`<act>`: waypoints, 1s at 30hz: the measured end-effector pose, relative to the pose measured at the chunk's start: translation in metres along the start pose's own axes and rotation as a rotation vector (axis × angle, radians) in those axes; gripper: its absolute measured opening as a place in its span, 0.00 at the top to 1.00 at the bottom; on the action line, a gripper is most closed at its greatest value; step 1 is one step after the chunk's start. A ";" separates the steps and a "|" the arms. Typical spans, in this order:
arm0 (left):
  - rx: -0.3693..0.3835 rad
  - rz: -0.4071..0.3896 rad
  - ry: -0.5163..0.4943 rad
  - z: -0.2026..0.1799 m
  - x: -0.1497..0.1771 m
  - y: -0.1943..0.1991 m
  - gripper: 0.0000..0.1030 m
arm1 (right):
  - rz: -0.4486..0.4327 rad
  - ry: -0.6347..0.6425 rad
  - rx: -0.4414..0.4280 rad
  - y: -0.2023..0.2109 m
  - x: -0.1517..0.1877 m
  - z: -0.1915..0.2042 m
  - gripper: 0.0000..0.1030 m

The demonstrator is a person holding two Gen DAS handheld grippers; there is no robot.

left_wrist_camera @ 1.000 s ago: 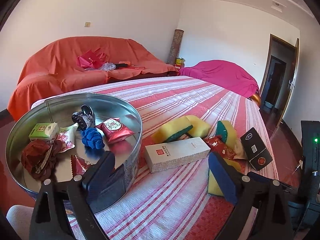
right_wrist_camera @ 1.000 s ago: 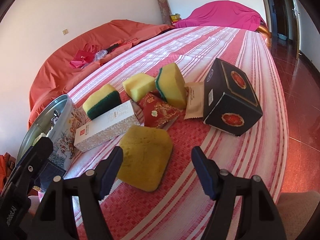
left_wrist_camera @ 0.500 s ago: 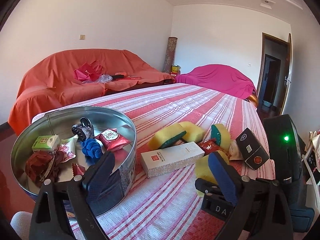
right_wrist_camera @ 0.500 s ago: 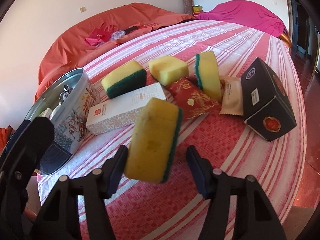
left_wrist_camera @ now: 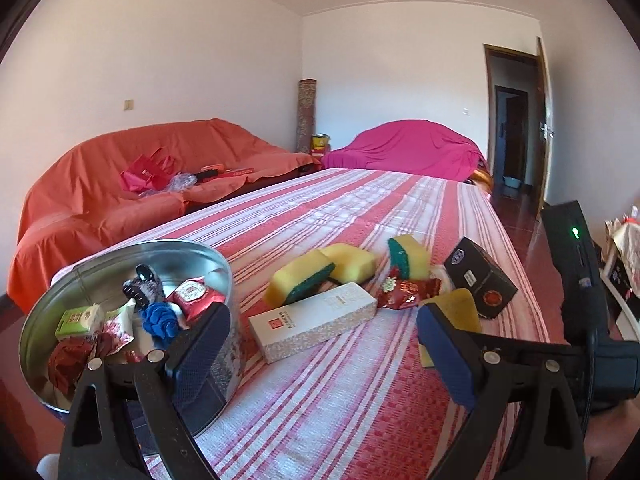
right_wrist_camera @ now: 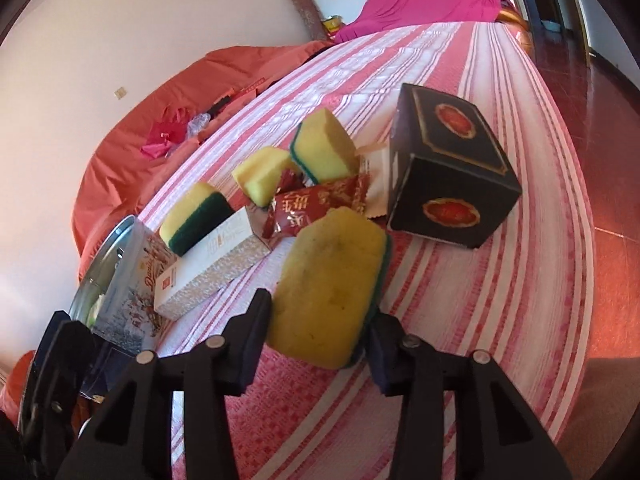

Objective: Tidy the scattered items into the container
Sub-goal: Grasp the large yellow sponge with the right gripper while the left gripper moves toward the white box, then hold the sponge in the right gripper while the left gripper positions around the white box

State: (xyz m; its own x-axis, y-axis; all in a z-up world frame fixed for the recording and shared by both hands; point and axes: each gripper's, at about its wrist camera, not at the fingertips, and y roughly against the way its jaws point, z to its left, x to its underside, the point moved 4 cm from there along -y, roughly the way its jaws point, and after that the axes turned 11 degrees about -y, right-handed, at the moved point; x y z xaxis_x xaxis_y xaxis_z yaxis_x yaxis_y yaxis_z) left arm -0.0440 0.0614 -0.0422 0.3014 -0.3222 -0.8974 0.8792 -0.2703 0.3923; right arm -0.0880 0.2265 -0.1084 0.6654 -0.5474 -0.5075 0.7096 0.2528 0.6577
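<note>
Surface (left_wrist_camera: 360, 216): red-striped cloth; orange-draped sofa (left_wrist_camera: 120, 184) behind. Your right tongs (right_wrist_camera: 320, 340) now clamp the sponge (right_wrist_camera: 332, 288), lifted since before; left tongs (left_wrist_camera: 320, 352) gape empty.

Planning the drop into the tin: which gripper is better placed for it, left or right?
Right. The right gripper is shut on the yellow sponge, lifted off the striped cloth. The left gripper is open and empty beside the round tin.
</note>
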 end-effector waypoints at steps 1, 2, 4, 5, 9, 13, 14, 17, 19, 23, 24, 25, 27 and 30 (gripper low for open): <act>0.030 0.009 -0.001 -0.001 0.000 -0.003 0.08 | 0.000 -0.005 -0.002 0.000 -0.001 -0.001 0.60; 0.061 0.023 0.003 -0.001 0.000 -0.007 0.08 | 0.001 -0.015 -0.012 0.001 -0.002 -0.002 0.60; 0.148 0.054 0.025 0.001 0.002 -0.016 0.08 | 0.001 -0.027 -0.021 0.001 -0.003 -0.004 0.61; 0.188 0.066 0.030 0.001 0.002 -0.021 0.08 | 0.001 -0.029 -0.023 0.001 -0.003 -0.004 0.61; 0.238 0.095 0.010 0.004 0.000 -0.036 0.07 | 0.001 -0.036 -0.031 0.001 -0.003 -0.005 0.62; 0.247 0.146 -0.011 0.010 0.000 -0.057 0.07 | -0.008 -0.024 -0.010 0.005 0.000 -0.008 0.61; 0.250 0.159 -0.016 0.012 0.000 -0.062 0.07 | -0.013 -0.025 -0.003 0.008 0.000 -0.010 0.61; 0.229 0.196 -0.058 0.015 0.000 -0.076 0.07 | -0.014 -0.048 -0.017 0.010 -0.001 -0.016 0.61; 0.230 0.203 -0.098 0.014 -0.002 -0.082 0.08 | -0.013 -0.038 -0.008 0.010 -0.002 -0.014 0.61; 0.224 0.254 -0.243 0.006 0.001 -0.098 0.08 | -0.010 -0.041 -0.013 0.010 -0.003 -0.014 0.61; 0.218 0.264 -0.276 0.004 0.002 -0.102 0.08 | -0.010 -0.042 -0.015 0.009 -0.003 -0.014 0.61; 0.219 0.270 -0.295 0.003 0.004 -0.103 0.08 | -0.010 -0.042 -0.015 0.009 -0.003 -0.013 0.61; 0.262 0.276 -0.316 -0.005 0.006 -0.100 0.08 | -0.009 -0.043 -0.018 0.009 -0.003 -0.014 0.61; 0.274 0.280 -0.345 -0.010 0.010 -0.094 0.08 | -0.010 -0.047 -0.023 0.009 -0.003 -0.015 0.61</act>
State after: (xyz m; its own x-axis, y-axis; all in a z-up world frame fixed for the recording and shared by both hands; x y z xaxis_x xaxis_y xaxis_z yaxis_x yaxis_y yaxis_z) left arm -0.1196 0.0927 -0.0897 0.3311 -0.6842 -0.6498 0.6396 -0.3436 0.6877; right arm -0.0802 0.2417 -0.1095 0.6470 -0.5865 -0.4872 0.7216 0.2647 0.6397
